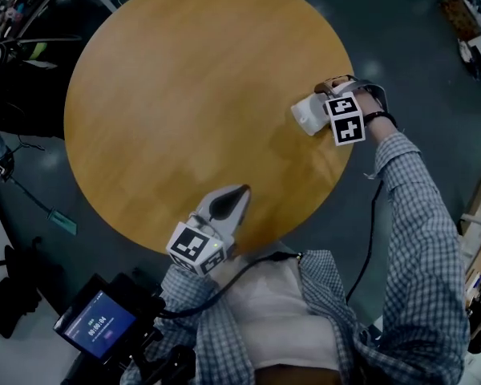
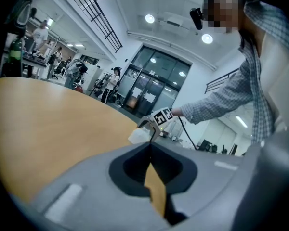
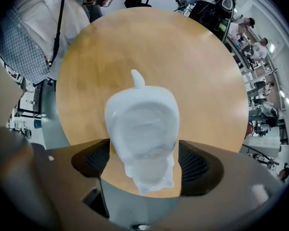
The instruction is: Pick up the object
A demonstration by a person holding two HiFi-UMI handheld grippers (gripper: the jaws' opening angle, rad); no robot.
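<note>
A translucent white plastic object (image 1: pixel 307 114) with a small stem lies near the right edge of the round wooden table (image 1: pixel 192 95). My right gripper (image 1: pixel 319 103) stands over it. In the right gripper view the object (image 3: pixel 142 124) fills the space between the spread jaws of the right gripper (image 3: pixel 143 161); wood shows between it and the left pad, so the pads do not press on it. My left gripper (image 1: pixel 242 191) rests at the table's near edge, far from the object, tips together and empty. The left gripper view looks past the left gripper (image 2: pixel 150 146) to the object (image 2: pixel 137 136).
The table edge (image 1: pixel 349 147) runs just right of the object, with dark floor beyond. A small screen device (image 1: pixel 100 323) sits low at the left. A cable (image 1: pixel 369 239) hangs by my right sleeve. People and workstations (image 2: pixel 43 57) stand in the far background.
</note>
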